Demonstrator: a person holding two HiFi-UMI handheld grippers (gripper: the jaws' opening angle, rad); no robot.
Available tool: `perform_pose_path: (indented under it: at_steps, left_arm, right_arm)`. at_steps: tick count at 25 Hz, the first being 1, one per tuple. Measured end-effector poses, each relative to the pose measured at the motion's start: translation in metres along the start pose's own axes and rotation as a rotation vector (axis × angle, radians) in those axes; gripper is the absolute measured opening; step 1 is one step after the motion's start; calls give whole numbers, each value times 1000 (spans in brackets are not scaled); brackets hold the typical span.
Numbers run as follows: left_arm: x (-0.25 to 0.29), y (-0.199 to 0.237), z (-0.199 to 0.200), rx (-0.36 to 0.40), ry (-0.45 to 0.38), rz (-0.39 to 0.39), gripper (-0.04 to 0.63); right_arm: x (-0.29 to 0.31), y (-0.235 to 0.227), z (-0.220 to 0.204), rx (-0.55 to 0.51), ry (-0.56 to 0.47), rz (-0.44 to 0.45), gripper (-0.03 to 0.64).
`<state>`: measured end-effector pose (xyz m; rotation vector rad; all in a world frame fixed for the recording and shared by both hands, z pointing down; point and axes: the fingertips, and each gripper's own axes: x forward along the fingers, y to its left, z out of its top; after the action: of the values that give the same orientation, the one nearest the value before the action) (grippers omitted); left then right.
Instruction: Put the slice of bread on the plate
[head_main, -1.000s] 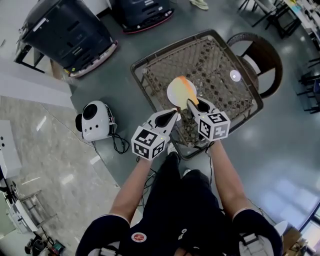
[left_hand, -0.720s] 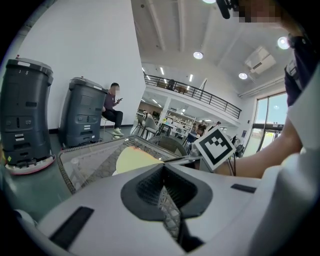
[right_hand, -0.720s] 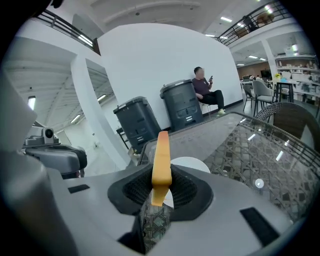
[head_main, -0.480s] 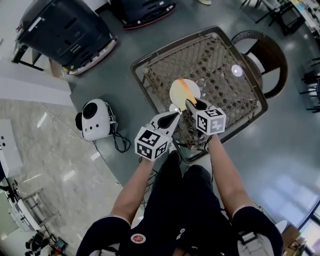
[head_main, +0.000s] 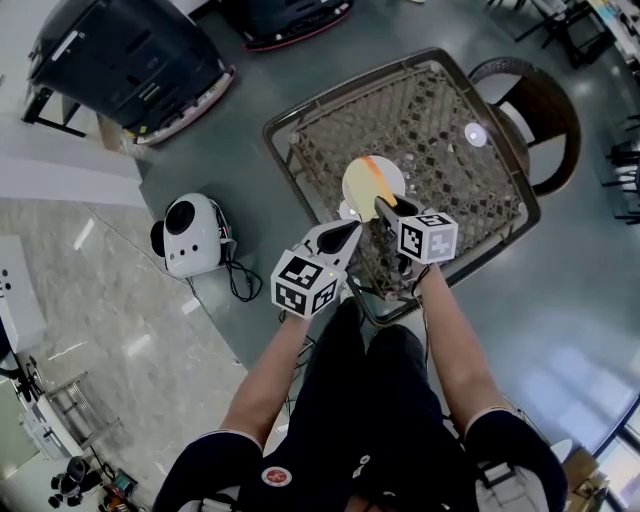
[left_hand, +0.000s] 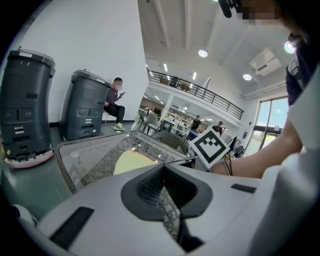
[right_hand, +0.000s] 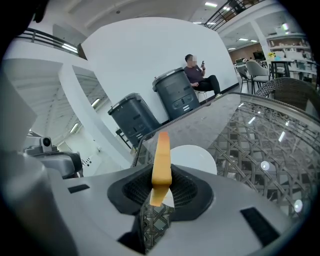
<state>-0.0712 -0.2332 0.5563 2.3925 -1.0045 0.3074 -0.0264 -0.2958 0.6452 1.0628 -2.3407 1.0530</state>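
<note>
Over the near part of the wicker table (head_main: 452, 120), the slice of bread (head_main: 373, 178) hangs above the white plate (head_main: 352, 186), so the carry looks nearly done while the setting-down is not. The right gripper (head_main: 384, 206) has its jaws clamped on the near end of the slice, pads pressing its two flat faces. In the right gripper view the slice (right_hand: 161, 152) shows only its thin orange edge, running straight away from the right gripper (right_hand: 160, 175) toward the far side, with the plate (right_hand: 196, 158) just beyond and below it. Its long axis therefore follows the jaws' own line, pointing far and slightly left across the middle of the plate. It seems to stand on edge, not lie flat. Whether its far end touches the plate I cannot tell. By my reading, what remains is to lower it, tip it onto a face and let go. The left gripper (head_main: 350, 230) waits just left of the right one at the table's near edge, its jaws brought together on nothing.
</note>
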Motion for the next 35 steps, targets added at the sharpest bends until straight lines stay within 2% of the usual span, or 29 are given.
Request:
perform_pose_path:
  at_steps: [4, 11, 17, 22, 35]
  left_arm:
    - [3, 4, -2, -6, 10, -8, 6]
    - [12, 7, -9, -12, 33, -26, 6]
    - [18, 9, -11, -15, 48, -36, 6]
    - [22, 12, -13, -12, 63, -40, 6]
    - [30, 12, -14, -6, 72, -49, 6]
  right_arm:
    - [4, -3, 0, 6, -7, 20, 91]
    - [7, -19, -2, 13, -6, -2, 101]
    - [10, -31, -2, 61, -27, -3, 121]
    - [11, -41, -4, 75, -33, -39, 150]
    - [17, -61, -10, 53, -21, -123, 177]
